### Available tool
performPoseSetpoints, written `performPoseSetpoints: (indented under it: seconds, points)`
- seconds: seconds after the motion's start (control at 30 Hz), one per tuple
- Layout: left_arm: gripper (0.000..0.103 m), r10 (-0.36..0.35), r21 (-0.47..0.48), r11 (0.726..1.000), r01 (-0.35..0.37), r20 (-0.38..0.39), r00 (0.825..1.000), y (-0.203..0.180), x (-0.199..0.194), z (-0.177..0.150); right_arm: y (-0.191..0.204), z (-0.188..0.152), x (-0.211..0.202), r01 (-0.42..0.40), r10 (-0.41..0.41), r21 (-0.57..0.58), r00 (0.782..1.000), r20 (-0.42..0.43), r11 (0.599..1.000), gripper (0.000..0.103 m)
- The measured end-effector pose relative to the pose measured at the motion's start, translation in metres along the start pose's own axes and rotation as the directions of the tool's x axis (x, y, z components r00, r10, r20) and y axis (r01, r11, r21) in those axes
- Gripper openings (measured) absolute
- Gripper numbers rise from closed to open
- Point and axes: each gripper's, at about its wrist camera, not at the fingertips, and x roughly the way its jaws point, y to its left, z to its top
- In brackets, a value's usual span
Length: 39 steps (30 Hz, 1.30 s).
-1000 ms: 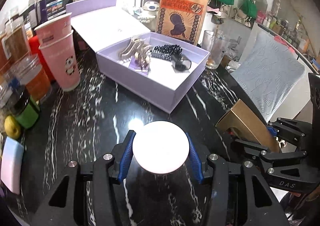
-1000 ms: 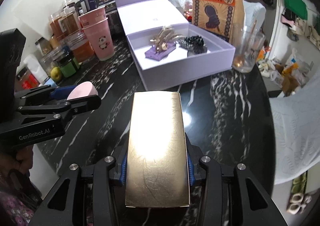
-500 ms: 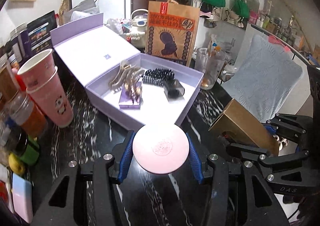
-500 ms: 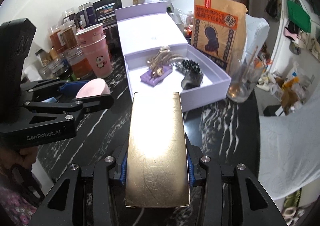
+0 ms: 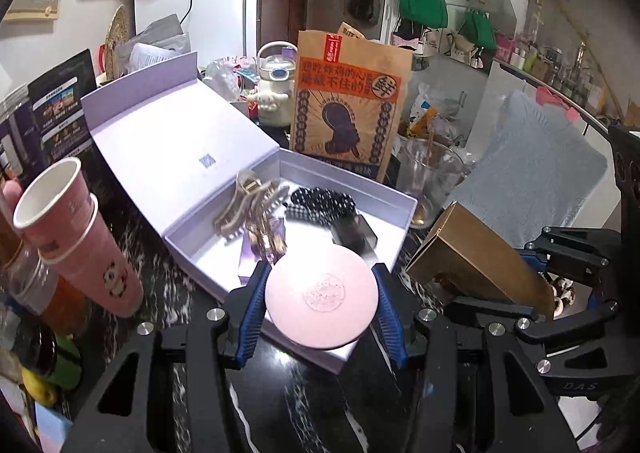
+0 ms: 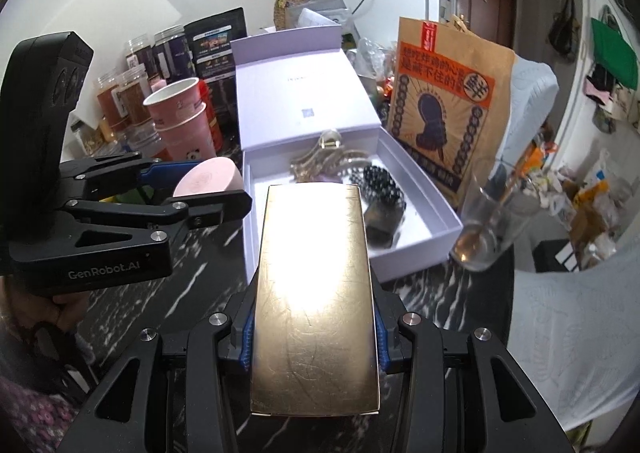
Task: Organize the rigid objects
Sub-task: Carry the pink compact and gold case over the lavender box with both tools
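Closing on the lavender box (image 5: 224, 281) from both sides: over the last second, lifted off the black marble table (image 5: 320, 405) and carried forward, so the box rim now sits directly beneath the pink round compact (image 5: 321, 303). Left gripper (image 5: 321, 309) clamped on that compact across its width, hovering over the near corner at 6 o'clock of the box. Right gripper (image 6: 314, 337) shut on the gold rectangular box (image 6: 314, 293), its far end reaching over the near wall, roughly 5 o'clock of the interior. Judged from this: both items in transit, placement next, neither released.

Already inside: beige hair claw (image 5: 248, 205) at 10 o'clock, black beaded piece (image 5: 320, 201) at 1 o'clock.

Hard to read: free floor space under the compact, hidden by the compact itself; height above the box floor, unclear through fisheye distortion; small purple item (image 5: 250, 265) beneath the claw, partly covered, identity uncertain.
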Motion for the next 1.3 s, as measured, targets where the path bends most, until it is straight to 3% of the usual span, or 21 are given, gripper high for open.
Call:
performPoseSetpoints:
  seconds: [0.63, 1.3]
  points:
    - [0.05, 0.022, 0.034, 0.999, -0.021, -0.02, 1.0, 0.024, 0.052, 0.04, -0.026, 0.052, 0.046, 0.022, -0.022, -0.005, 1.0, -0.008, 1.0, 0.043]
    - [0.05, 0.039, 0.079, 0.996, -0.03, -0.117, 0.992, 0.029, 0.104, 0.028, -0.035, 0.052, 0.094, 0.038, -0.037, 0.017, 0.997, -0.064, 0.999, 0.043]
